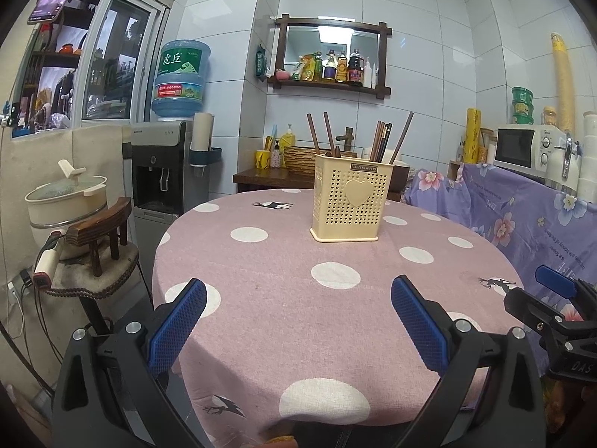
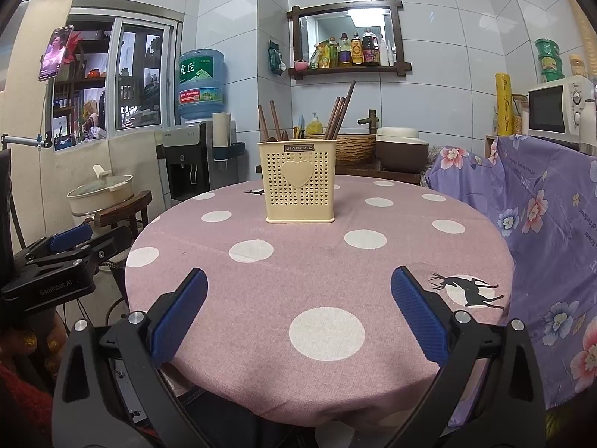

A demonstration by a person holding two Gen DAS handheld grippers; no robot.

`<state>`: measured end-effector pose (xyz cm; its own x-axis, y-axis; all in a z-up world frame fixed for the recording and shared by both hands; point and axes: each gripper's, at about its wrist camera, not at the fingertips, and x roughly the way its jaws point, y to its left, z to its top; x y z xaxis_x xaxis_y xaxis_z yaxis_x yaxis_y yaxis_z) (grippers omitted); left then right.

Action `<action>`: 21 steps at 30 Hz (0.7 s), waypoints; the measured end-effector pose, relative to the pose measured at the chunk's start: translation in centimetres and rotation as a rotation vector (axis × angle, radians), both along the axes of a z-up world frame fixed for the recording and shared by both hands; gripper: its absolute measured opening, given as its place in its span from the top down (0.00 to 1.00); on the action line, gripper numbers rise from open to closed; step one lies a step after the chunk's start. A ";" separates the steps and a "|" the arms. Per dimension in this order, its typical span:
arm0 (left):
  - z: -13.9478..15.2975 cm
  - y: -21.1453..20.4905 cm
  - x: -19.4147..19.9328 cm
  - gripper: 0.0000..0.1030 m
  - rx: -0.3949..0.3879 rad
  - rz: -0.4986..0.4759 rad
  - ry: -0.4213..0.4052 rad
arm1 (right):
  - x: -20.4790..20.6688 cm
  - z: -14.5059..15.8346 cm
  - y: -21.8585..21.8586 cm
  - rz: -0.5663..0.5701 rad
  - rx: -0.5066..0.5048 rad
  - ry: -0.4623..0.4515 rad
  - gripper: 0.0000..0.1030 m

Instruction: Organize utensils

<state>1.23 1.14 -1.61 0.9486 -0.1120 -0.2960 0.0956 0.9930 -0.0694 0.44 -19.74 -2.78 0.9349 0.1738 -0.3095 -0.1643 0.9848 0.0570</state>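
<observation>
Both the left gripper [image 1: 298, 291] and right gripper [image 2: 298, 280] are held wide and empty before the holder [image 1: 349, 201] of chopsticks [image 1: 380, 142]

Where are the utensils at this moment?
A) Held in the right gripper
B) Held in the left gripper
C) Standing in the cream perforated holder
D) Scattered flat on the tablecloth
C: the utensils stand upright in the cream holder, and both the left gripper and right gripper are open and empty.

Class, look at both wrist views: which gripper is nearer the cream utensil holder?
Hard to call; about level. The left gripper and right gripper both hover open at the table's near edge, the utensil holder far ahead.
</observation>
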 end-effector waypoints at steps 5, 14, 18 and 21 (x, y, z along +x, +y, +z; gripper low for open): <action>-0.1 -0.1 0.2 0.05 0.005 -0.003 0.005 | 0.0 -0.1 0.0 0.001 0.000 0.003 0.06; -0.3 -0.1 0.2 0.05 0.006 -0.002 0.012 | -0.1 -0.3 0.1 0.003 -0.003 0.007 0.06; -0.4 -0.1 0.3 0.05 0.006 -0.003 0.015 | 0.0 -0.4 0.2 0.004 -0.004 0.009 0.06; -0.6 -0.1 0.3 0.05 0.006 -0.008 0.018 | 0.0 -0.5 0.3 0.005 -0.005 0.013 0.06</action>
<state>1.48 1.08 -2.19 0.9424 -0.1177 -0.3132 0.1024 0.9926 -0.0651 0.49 -19.47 -3.26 0.9297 0.1769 -0.3229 -0.1685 0.9842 0.0542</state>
